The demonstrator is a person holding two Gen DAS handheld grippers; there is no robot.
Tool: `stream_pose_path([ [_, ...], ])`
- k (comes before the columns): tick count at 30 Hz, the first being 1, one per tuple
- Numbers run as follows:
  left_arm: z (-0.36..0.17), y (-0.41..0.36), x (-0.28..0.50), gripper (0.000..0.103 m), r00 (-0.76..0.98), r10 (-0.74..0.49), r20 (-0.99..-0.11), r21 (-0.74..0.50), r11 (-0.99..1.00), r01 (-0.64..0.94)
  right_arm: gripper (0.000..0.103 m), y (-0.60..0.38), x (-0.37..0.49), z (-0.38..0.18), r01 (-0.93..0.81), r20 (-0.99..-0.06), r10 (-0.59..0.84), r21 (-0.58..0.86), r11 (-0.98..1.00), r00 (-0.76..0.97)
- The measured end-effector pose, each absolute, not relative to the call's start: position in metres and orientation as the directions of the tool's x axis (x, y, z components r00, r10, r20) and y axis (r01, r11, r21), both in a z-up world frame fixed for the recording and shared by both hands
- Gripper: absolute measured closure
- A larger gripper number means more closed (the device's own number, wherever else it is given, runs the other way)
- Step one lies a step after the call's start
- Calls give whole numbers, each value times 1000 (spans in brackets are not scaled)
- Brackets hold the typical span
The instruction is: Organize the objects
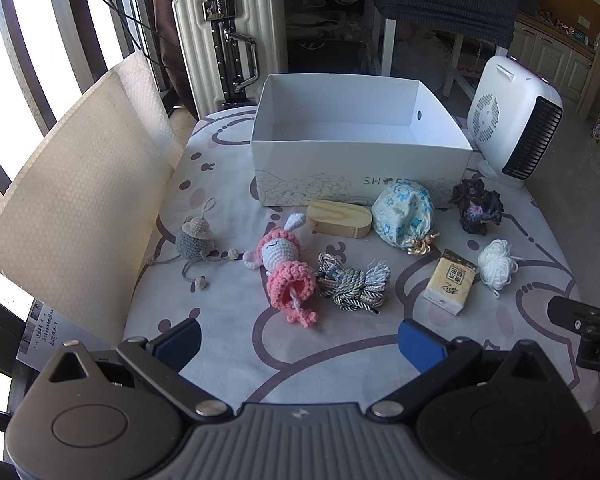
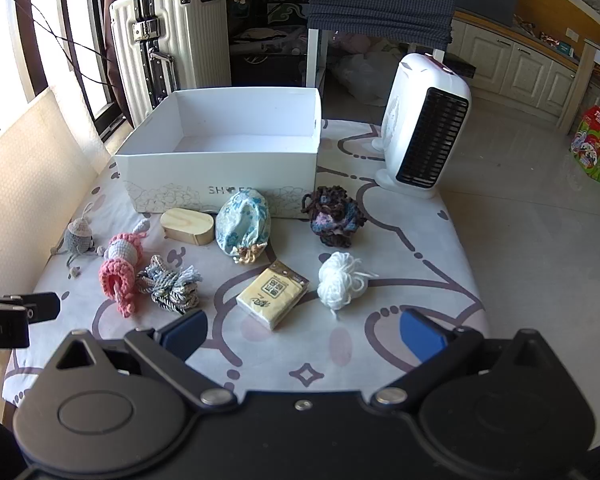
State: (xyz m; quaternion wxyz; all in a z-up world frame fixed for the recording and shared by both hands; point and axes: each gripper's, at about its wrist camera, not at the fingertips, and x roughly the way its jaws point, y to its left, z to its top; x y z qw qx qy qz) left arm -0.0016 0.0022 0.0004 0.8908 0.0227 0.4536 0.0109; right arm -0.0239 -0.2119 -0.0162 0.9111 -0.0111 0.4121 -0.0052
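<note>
both grippers are hovering over the near edge of the tabletop [image 2: 440, 240], angled down, and nothing is lying between either pair of fingers. the left gripper [image 1: 300, 340] is holding its blue-padded fingers [image 1: 420, 346] spread wide apart; the pink crochet doll [image 1: 284, 268] is lying just beyond the gap, with the coiled cord bundle [image 1: 354, 286] beside it to the right. the right gripper [image 2: 304, 334] is also standing fully open, its fingers [image 2: 422, 334] empty, and the yellow tissue pack [image 2: 272, 294] is sitting just ahead of the gap, slightly left of centre, with the white yarn ball [image 2: 340, 282] to its right.

the objects are lying in a loose band in front of the white shoe box [image 1: 360, 184], which is standing open and empty at the back. from the left: a grey crochet mouse [image 1: 194, 240], the doll, the wooden oval box [image 1: 340, 220] touching or nearly touching the shoe box front, the floral drawstring pouch [image 1: 404, 216], and the dark crochet piece [image 1: 476, 206].

the doll is lying with its long axis running away from the left gripper, head toward the shoe box and skirt toward the fingers. the tissue pack is lying flat, turned diagonally, its long axis running from near left to far right in the right wrist view. the wooden oval box is lying lengthwise along the shoe box front. a white fan heater [image 2: 424, 124] is standing at the far right corner.
</note>
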Motion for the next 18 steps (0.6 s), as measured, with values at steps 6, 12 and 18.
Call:
stream_pose_path([
  [6,0,5,-1,0,589,40,-807,49,999,-1,0,-215,-24,-14,-7,-753,-17,-28,1000,657],
  [12,1,4,-2,0,589,39,-807,49,999,2,0,-215,-24,-14,-5,-755,-18,-28,1000,656],
  [18,0,3,-2,0,589,39,-807,50,999,3,0,-215,-24,-14,-5,-755,-19,-30,1000,655],
])
